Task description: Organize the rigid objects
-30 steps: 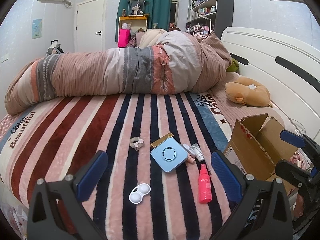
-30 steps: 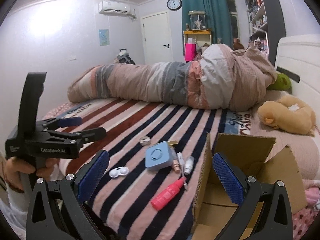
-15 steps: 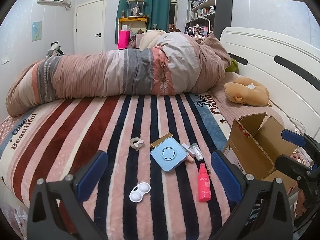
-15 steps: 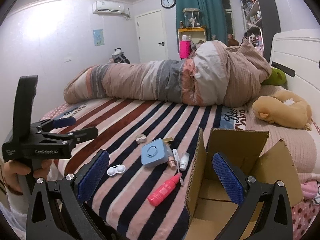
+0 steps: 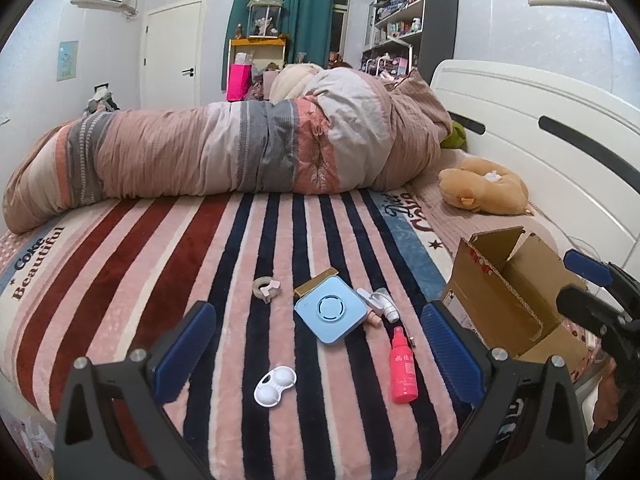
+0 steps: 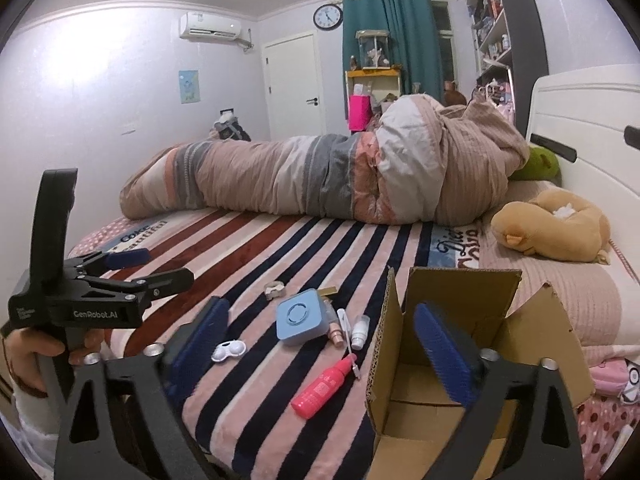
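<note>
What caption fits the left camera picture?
Open left gripper hovers over pink bottle, blue case and cardboard box.

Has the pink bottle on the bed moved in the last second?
No. In the left wrist view the pink bottle still lies on the same pale stripe of the blanket, equally near the blue case; only the camera drifted slightly.
</note>
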The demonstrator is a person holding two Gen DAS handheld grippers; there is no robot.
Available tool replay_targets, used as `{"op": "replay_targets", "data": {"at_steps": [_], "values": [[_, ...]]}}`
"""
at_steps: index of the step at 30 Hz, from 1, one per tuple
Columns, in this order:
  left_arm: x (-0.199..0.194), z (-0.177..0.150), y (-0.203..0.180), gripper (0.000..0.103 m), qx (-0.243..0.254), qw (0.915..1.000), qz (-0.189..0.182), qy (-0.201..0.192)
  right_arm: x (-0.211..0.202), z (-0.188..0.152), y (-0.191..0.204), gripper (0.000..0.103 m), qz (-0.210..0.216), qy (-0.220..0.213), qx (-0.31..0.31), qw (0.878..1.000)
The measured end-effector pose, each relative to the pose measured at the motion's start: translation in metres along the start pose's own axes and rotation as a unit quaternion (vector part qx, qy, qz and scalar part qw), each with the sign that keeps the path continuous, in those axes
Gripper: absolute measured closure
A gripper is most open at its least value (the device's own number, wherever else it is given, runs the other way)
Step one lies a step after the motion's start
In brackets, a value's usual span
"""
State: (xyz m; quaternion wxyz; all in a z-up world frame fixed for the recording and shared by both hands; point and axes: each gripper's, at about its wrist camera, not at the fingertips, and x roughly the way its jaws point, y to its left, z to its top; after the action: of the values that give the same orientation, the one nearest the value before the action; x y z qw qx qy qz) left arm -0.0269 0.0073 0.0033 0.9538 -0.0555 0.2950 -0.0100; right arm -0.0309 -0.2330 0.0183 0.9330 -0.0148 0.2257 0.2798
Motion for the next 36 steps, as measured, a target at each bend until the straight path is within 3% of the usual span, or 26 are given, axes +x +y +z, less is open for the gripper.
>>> {"op": "replay_targets", "data": {"at_steps": [3, 9, 14, 19, 23, 28, 30, 31, 36], "values": [[0.001, -0.001, 0.013, 0.000, -0.001, 0.9999, 0.006, -0.009, 0.000, 0.003, 0.013, 0.017, -0.003, -0.008, -0.007, 1.000], [0.011, -0.006, 0.051, 0.001, -0.007, 0.9999, 0.002, -0.010, 0.020, 0.000, 0.050, 0.031, 0.011, 0.006, -0.026, 1.000], [0.030, -0.020, 0.079, 0.001, -0.019, 0.9998, -0.002, 0.010, 0.072, -0.028, 0.074, 0.043, 0.018, 0.077, -0.002, 0.997], [0.052, -0.037, 0.097, 0.001, -0.038, 0.9982, -0.028, 0.036, 0.119, -0.078, 0.059, 0.043, -0.074, 0.138, 0.063, 0.986], [0.060, -0.047, 0.100, 0.001, -0.045, 0.9972, -0.039, 0.044, 0.145, -0.104, 0.039, 0.047, -0.115, 0.180, 0.091, 0.973], [0.062, -0.052, 0.105, 0.001, -0.059, 0.9962, -0.046, 0.044, 0.170, -0.116, 0.014, 0.053, -0.130, 0.201, 0.116, 0.964], [0.063, -0.052, 0.106, 0.001, -0.063, 0.9960, -0.046, 0.045, 0.180, -0.120, 0.005, 0.061, -0.141, 0.211, 0.122, 0.959], [0.063, -0.053, 0.106, 0.001, -0.062, 0.9960, -0.046, 0.045, 0.183, -0.121, 0.002, 0.074, -0.132, 0.217, 0.134, 0.958], [0.066, -0.055, 0.104, 0.001, -0.058, 0.9949, -0.064, 0.052, 0.166, -0.130, 0.013, 0.076, -0.089, 0.230, 0.096, 0.964]]}}
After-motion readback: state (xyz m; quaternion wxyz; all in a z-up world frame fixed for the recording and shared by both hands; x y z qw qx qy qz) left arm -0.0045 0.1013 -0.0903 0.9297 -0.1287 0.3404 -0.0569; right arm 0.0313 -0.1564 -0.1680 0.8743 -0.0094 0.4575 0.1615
